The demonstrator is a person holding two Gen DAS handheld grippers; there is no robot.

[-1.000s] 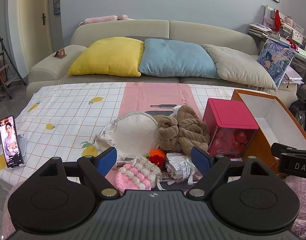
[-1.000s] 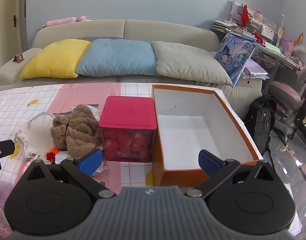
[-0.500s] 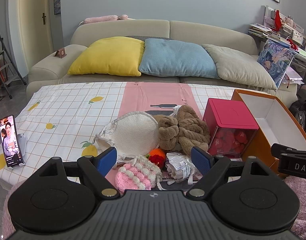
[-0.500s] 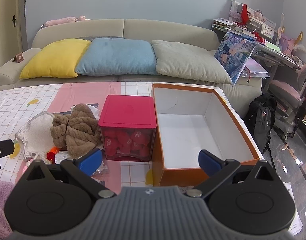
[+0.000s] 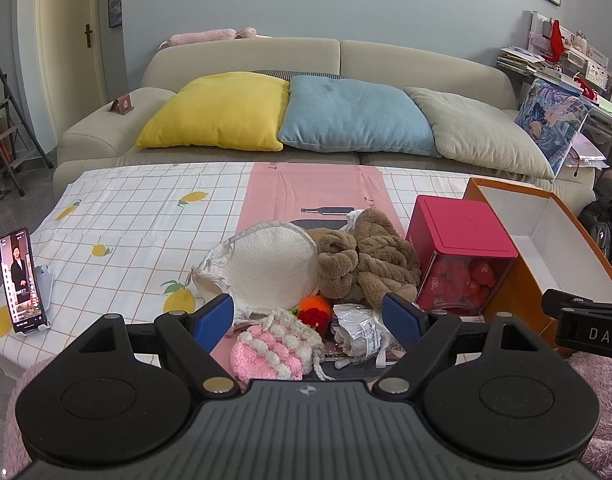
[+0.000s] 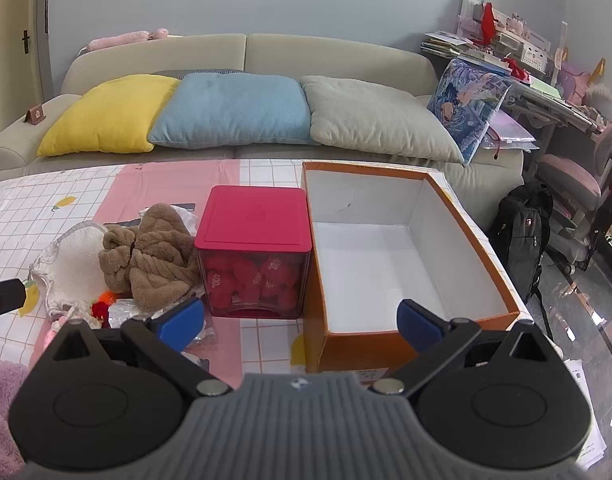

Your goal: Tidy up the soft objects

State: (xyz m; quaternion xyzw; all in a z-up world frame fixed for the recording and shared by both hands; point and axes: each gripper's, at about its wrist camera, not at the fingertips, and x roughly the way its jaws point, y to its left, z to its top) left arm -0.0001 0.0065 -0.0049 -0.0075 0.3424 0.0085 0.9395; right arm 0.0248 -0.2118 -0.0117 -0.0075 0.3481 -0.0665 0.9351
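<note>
Landmark: the red-lidded clear box [image 6: 253, 256], which stands on the bench [image 5: 138, 216] under a checked cloth printed with lemons.

Left tongs [image 5: 308, 322]: blue fingers spread wide, nothing between them, held low over the near edge of the bench, to the left of and nearer than the landmark box.

Right tongs [image 6: 300, 322]: blue fingers spread wide, empty. They hang in front of the landmark box and the orange carton.

Task items:
- The soft objects lie in one heap directly left of the landmark box.
- Brown plush bundle [image 5: 368, 260]: touches the left wall of the box.
- Cream round pouch [image 5: 266, 268]: left of the brown bundle, touching it.
- Pink-and-white crochet piece [image 5: 272, 350]: at the near edge of the heap, between the left fingers in the left wrist view.
- Orange-and-red crochet piece [image 5: 315, 310]: just behind the pink one.
- Crumpled clear plastic bag [image 5: 358, 330]: just right of the crochet pieces.

Receptacle: the orange carton [image 6: 482, 252], white inside and holding nothing, stands directly right of the landmark box, side against side.

Other: a phone [image 5: 22, 280] stands upright, well left of the landmark box, at the bench edge. A sofa [image 6: 330, 56] with yellow, blue and grey cushions runs behind the bench.
</note>
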